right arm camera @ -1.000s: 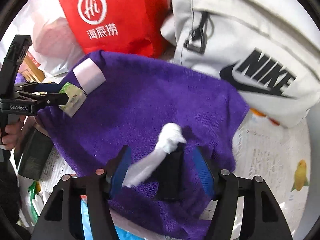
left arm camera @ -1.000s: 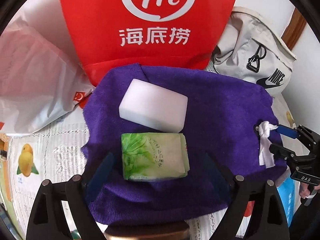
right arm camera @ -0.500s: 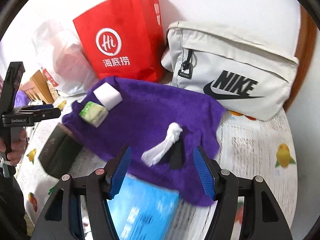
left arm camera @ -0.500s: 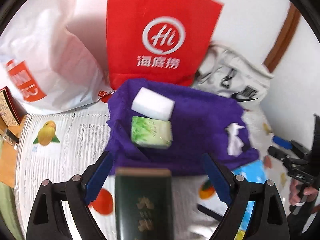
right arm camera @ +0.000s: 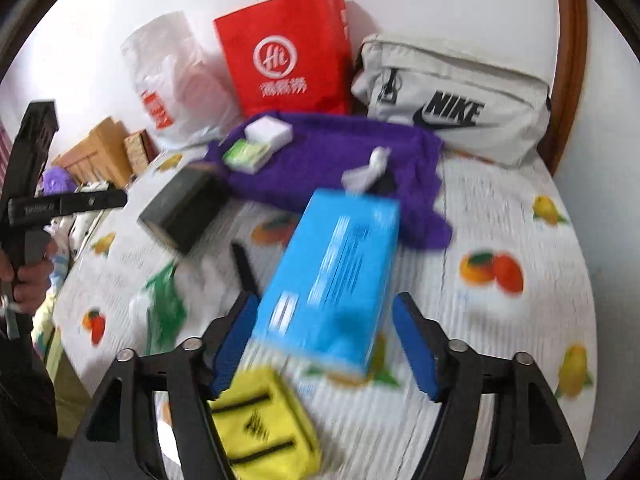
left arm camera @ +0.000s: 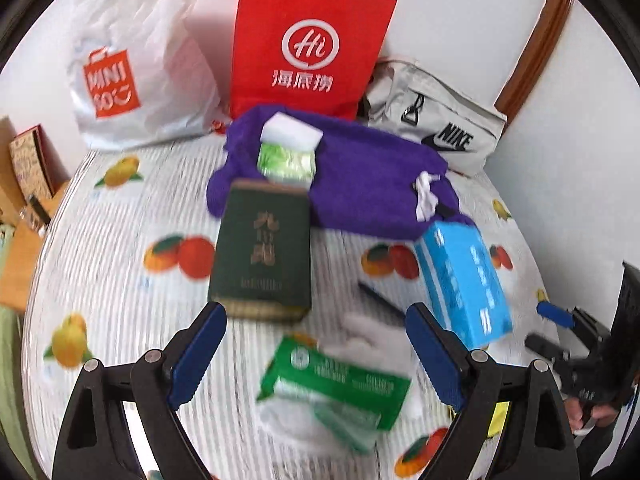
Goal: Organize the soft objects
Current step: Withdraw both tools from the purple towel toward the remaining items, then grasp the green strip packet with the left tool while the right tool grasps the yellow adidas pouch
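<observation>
At nine o'clock in the left wrist view a white plastic bag (left arm camera: 132,68) with an orange logo is leaning on the wall, and a red paper bag (left arm camera: 308,40) is standing at twelve. Below it the purple towel (left arm camera: 360,176) is lying on the table (left arm camera: 120,280) (fruit-print cloth), carrying a white sponge (left arm camera: 292,134), a green tissue pack (left arm camera: 286,164) and, toward two o'clock, a knotted white cloth (left arm camera: 426,196). A dark green box (left arm camera: 264,252) is sitting at the centre, a blue box (left arm camera: 464,276) at three. The left hand-held gripper (left arm camera: 316,356) is hovering with jaws apart over a green-and-white packet (left arm camera: 336,388), gripping nothing. The right hand-held gripper (right arm camera: 324,344) has just been opening its jaws; they are standing apart, the blue box (right arm camera: 336,276) appearing between them, untouched. A grey Nike bag (right arm camera: 456,104) is resting at one o'clock.
</observation>
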